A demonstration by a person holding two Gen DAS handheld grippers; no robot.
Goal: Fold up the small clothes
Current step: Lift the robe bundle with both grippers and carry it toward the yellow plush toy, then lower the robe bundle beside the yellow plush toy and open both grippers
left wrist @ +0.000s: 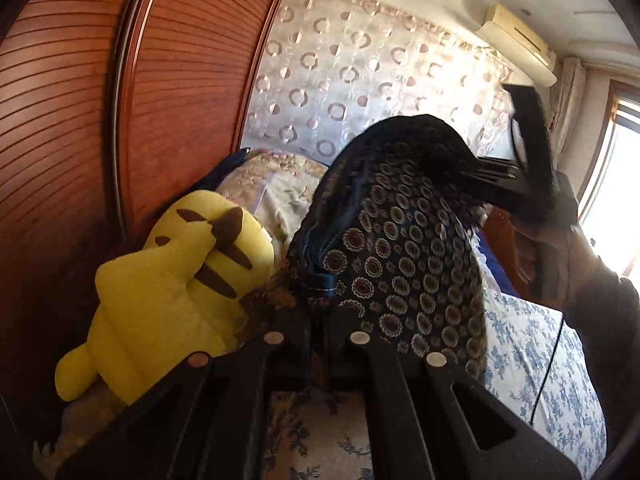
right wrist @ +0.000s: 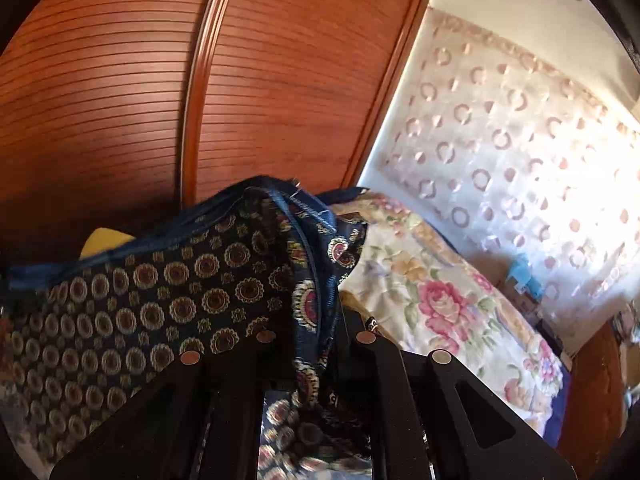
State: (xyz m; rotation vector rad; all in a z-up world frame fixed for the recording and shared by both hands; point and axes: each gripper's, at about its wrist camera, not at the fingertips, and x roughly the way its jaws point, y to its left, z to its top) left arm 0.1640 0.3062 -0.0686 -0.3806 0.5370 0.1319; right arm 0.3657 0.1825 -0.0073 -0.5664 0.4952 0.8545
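Note:
A dark navy garment (left wrist: 400,248) printed with round gold medallions hangs stretched between my two grippers above the bed. In the left wrist view my left gripper (left wrist: 320,320) is shut on one blue-hemmed edge at the bottom centre. My right gripper (left wrist: 494,172) pinches the far end at the upper right, with a person's hand (left wrist: 560,264) behind it. In the right wrist view my right gripper (right wrist: 320,332) is shut on a bunched, piped edge, and the rest of the garment (right wrist: 140,300) spreads off to the left.
A yellow plush toy (left wrist: 172,288) lies against the slatted wooden wardrobe (left wrist: 80,120) on the left. A floral quilt (right wrist: 440,300) and a blue-flowered sheet (left wrist: 532,340) cover the bed. A patterned curtain (left wrist: 340,60), an air conditioner (left wrist: 516,40) and a window (left wrist: 616,176) stand behind.

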